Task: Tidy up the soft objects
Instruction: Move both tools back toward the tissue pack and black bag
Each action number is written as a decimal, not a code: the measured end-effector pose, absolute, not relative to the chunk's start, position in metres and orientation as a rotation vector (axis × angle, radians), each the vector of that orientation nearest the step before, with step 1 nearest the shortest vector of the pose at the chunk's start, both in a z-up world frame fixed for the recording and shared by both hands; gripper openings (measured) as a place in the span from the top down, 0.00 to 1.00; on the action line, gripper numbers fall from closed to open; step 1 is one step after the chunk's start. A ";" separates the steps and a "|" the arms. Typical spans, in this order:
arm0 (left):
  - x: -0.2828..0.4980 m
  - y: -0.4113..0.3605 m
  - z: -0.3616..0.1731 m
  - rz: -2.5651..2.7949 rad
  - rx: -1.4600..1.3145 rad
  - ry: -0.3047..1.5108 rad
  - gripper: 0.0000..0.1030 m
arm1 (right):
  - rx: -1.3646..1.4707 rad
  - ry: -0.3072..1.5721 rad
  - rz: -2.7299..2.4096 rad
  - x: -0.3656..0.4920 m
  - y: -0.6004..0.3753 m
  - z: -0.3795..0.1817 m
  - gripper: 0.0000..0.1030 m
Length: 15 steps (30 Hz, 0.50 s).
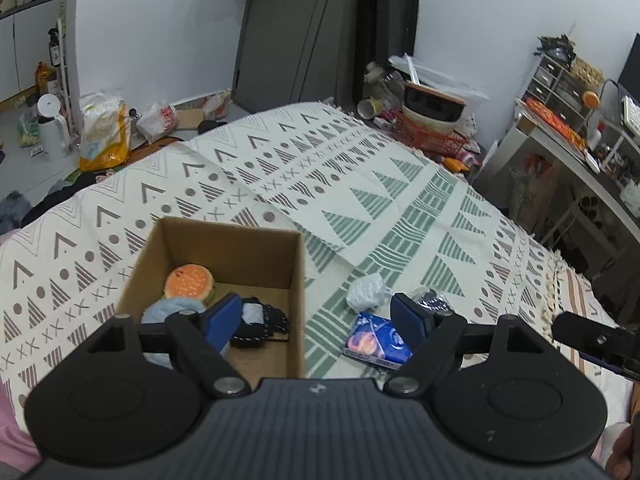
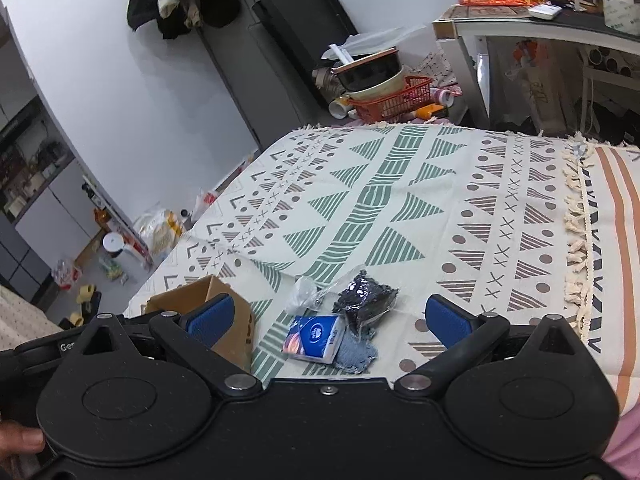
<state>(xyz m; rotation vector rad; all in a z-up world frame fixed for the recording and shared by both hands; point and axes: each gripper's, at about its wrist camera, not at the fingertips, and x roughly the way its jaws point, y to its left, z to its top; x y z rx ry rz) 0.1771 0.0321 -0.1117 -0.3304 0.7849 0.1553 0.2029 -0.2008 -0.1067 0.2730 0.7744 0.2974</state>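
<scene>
Showing only leftward: burger plush (image 1: 189,281) inside box (image 1: 224,242).

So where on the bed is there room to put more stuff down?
The patterned blanket is bare beyond the little pile, out to its fringe. It is crowded around the tissue pack, black bag and cardboard box.

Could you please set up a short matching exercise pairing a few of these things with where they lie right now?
Things:
1. burger toy
2. tissue pack
3. orange basket
4. crumpled white bag

Places:
A. on the cloth, partly over a blue rag
B. beyond the far edge of the cloth
C. inside the cardboard box
D. on the cloth beside the box

Pairs: 1-C, 2-A, 3-B, 4-D
</scene>
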 end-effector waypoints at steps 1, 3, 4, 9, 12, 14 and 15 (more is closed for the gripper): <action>0.179 0.029 -0.112 0.151 -0.327 0.792 0.22 | 0.284 0.778 0.292 0.204 -0.203 -0.110 0.00; 0.182 0.022 -0.113 0.135 -0.311 0.795 0.22 | 0.312 0.787 0.284 0.207 -0.209 -0.117 0.00; 0.184 0.018 -0.113 0.127 -0.301 0.798 0.22 | 0.330 0.789 0.287 0.207 -0.212 -0.120 0.00; 0.197 0.002 -0.116 0.099 -0.273 0.831 0.22 | 0.396 0.800 0.264 0.212 -0.226 -0.130 0.00; 0.207 -0.008 -0.118 0.076 -0.246 0.863 0.22 | 0.472 0.836 0.262 0.218 -0.234 -0.141 0.00; 0.211 -0.014 -0.120 0.070 -0.236 0.867 0.22 | 0.514 0.855 0.265 0.221 -0.238 -0.149 0.00; 0.214 -0.017 -0.121 0.070 -0.233 0.870 0.22 | 0.531 0.863 0.269 0.223 -0.240 -0.151 0.00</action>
